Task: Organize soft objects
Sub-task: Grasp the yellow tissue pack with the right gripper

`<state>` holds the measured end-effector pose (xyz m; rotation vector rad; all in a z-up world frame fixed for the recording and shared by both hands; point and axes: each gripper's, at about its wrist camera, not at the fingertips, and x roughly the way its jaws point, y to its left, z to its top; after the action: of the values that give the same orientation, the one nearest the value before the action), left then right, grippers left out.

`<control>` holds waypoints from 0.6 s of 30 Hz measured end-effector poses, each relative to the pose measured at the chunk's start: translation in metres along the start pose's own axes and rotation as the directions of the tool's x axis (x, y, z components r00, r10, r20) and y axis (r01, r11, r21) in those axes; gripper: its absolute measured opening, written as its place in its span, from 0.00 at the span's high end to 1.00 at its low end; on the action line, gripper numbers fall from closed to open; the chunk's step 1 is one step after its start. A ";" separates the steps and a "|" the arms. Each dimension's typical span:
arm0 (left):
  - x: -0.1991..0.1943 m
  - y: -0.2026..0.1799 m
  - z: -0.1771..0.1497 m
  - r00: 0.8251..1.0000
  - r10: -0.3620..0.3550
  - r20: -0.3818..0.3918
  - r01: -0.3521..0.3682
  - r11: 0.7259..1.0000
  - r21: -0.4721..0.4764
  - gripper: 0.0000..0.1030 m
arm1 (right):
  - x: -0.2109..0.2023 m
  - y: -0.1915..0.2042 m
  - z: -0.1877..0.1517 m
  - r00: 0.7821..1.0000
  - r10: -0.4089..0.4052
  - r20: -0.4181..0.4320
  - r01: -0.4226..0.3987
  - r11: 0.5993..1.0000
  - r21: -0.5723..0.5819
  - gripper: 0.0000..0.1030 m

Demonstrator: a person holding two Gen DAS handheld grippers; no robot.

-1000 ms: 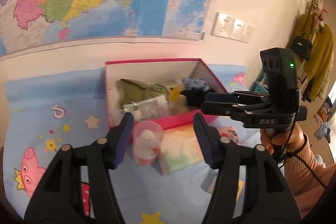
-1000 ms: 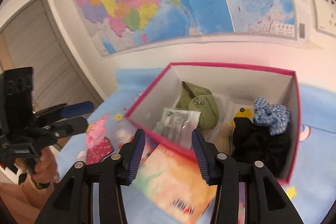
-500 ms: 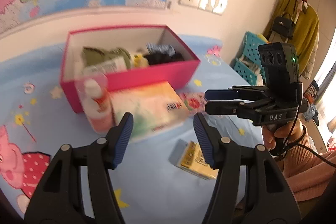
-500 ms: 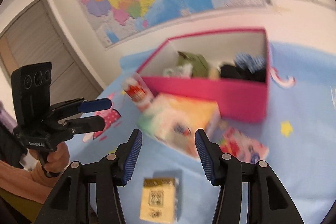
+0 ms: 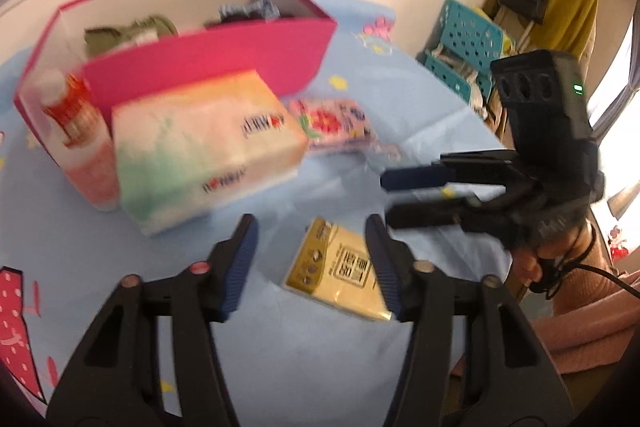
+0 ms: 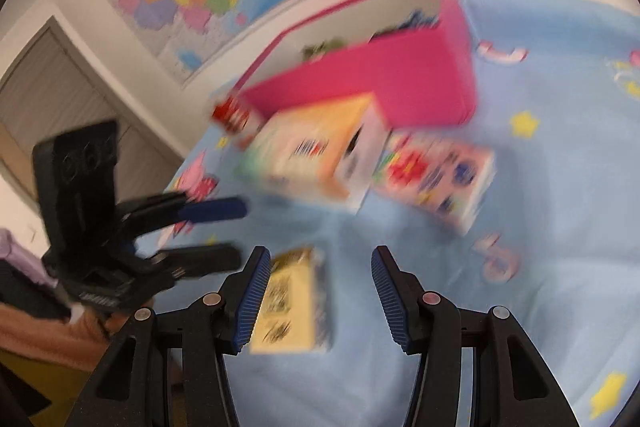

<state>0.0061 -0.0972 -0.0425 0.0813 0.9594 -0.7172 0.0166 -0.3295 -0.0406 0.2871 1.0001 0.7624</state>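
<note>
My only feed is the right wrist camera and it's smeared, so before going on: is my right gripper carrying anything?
Observer: No. The left wrist view shows the right gripper side-on, with its jaws apart and nothing between them.
Operator: What's the red blur to the left of the tissue box?
Observer: A white-capped bottle with a red label, standing against the front of the pink box.
Operator: Is there anything past the table on my side?
Observer: Yes, teal plastic baskets stand beyond the table's far edge.
</note>
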 end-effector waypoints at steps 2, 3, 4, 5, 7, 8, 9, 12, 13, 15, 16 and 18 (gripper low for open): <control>0.006 -0.001 -0.005 1.000 -0.002 -0.027 0.002 1.000 0.005 0.55 | 0.005 0.007 -0.012 0.999 0.022 -0.038 -0.022 1.000 -0.010 0.48; 0.009 -0.002 -0.008 0.999 -0.003 -0.039 0.003 1.000 0.009 0.56 | 0.007 0.009 -0.016 0.998 0.025 -0.054 -0.026 1.000 -0.013 0.48; 0.011 -0.002 -0.010 0.999 -0.002 -0.048 0.003 1.000 0.013 0.57 | 0.007 0.012 -0.022 0.997 0.028 -0.068 -0.029 0.999 -0.016 0.48; 0.013 -0.003 -0.013 0.998 -0.005 -0.058 0.006 1.000 0.017 0.59 | 0.006 0.013 -0.026 0.997 0.031 -0.074 -0.032 0.999 -0.015 0.48; 0.014 -0.004 -0.016 0.998 -0.007 -0.069 0.008 1.000 0.025 0.60 | 0.003 0.013 -0.032 0.996 0.041 -0.085 -0.041 0.999 0.000 0.48; 0.014 -0.005 -0.019 0.997 -0.008 -0.073 0.010 0.999 0.032 0.60 | 0.001 0.013 -0.034 0.995 0.046 -0.090 -0.046 0.999 0.002 0.48; 0.014 -0.006 -0.020 0.997 -0.009 -0.077 0.012 0.999 0.037 0.60 | 0.000 0.015 -0.038 0.994 0.054 -0.098 -0.054 0.999 0.004 0.48; 0.013 -0.009 -0.025 0.996 -0.021 -0.085 0.025 0.998 0.054 0.60 | -0.002 0.019 -0.046 0.990 0.071 -0.123 -0.072 0.997 0.000 0.48; 0.013 -0.009 -0.026 0.996 -0.028 -0.088 0.033 0.998 0.058 0.60 | 0.000 0.020 -0.049 0.988 0.070 -0.134 -0.071 0.997 -0.006 0.50; 0.012 -0.011 -0.026 0.994 -0.044 -0.098 0.050 0.997 0.061 0.60 | 0.002 0.021 -0.052 0.988 0.078 -0.132 -0.079 0.997 -0.004 0.52; 0.012 -0.012 -0.028 0.994 -0.043 -0.099 0.050 0.997 0.065 0.60 | 0.003 0.019 -0.051 0.990 0.077 -0.122 -0.077 0.997 0.005 0.52; 0.012 -0.013 -0.029 0.993 -0.046 -0.106 0.053 0.996 0.067 0.60 | 0.006 0.015 -0.049 0.993 0.057 -0.103 -0.055 0.998 0.021 0.52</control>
<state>-0.0173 -0.1027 -0.0657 0.1583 1.0393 -0.7989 -0.0297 -0.3208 -0.0624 0.2942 1.1013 0.8259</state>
